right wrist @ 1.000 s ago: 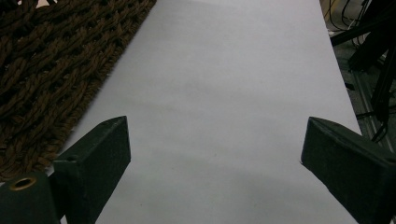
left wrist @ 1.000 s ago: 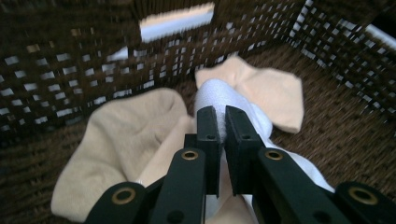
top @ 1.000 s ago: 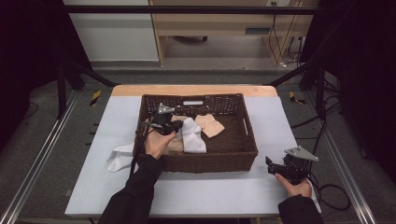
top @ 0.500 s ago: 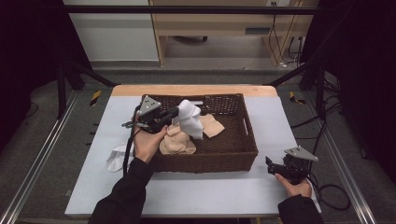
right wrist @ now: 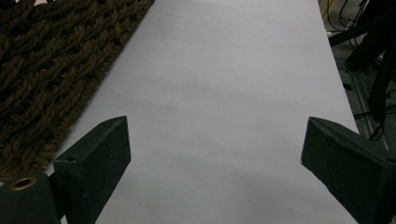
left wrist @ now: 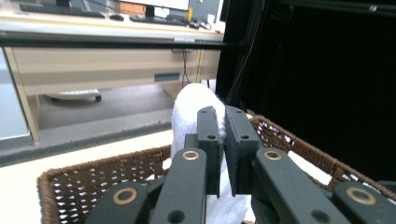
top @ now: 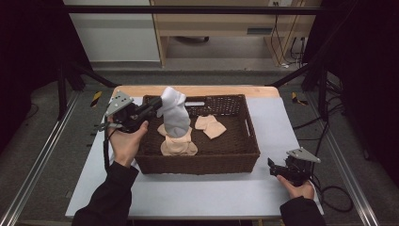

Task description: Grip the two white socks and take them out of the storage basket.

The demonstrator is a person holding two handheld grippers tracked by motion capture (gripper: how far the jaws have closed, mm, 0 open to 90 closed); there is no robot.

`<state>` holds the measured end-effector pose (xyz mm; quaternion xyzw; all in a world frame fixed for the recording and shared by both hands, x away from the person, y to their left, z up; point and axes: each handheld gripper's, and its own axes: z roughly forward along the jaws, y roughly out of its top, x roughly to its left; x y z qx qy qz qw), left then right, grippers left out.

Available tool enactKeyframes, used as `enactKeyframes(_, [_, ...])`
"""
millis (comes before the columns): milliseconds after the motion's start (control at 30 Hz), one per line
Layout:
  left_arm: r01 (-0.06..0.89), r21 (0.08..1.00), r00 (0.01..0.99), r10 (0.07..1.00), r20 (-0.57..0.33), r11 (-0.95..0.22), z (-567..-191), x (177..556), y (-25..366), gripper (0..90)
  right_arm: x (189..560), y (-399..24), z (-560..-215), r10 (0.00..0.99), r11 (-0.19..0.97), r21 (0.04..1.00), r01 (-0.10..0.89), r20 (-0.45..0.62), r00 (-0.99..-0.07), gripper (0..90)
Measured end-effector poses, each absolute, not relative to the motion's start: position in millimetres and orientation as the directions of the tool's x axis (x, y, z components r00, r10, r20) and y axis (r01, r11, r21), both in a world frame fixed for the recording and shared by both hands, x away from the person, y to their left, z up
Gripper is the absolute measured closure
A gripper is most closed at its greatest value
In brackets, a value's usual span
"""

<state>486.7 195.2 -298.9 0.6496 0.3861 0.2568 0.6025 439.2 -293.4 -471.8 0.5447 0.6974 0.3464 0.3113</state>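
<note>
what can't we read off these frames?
- High view: the white sock hanging from the left claw covers part of the beige socks under it, so their count is unclear.
- Left claw view: the jaws hide the pinch point on the sock, and the bottom edge cuts its lower end.
- Right claw view: the top left edge crops the basket, so its contents are unseen.
- High view: the right claw is too small to show the gap between its jaws.

Black sleeves; black tools [top: 153, 107] with grey three-cornered plates.

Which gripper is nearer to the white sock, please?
Left. The left gripper is shut on the white sock, holding it above the wicker basket; the right gripper rests open on the table, outside the basket's near right corner.
</note>
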Motion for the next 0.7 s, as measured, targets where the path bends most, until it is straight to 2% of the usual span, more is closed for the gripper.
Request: enactKeyframes(700, [0.087, 0.988, 0.48, 0.864, -0.151, 0.125, -256, 450, 276, 84.9, 439, -293, -472, 0.976, 0.172, 0.819, 0.547, -0.064, -0.21, 8.5])
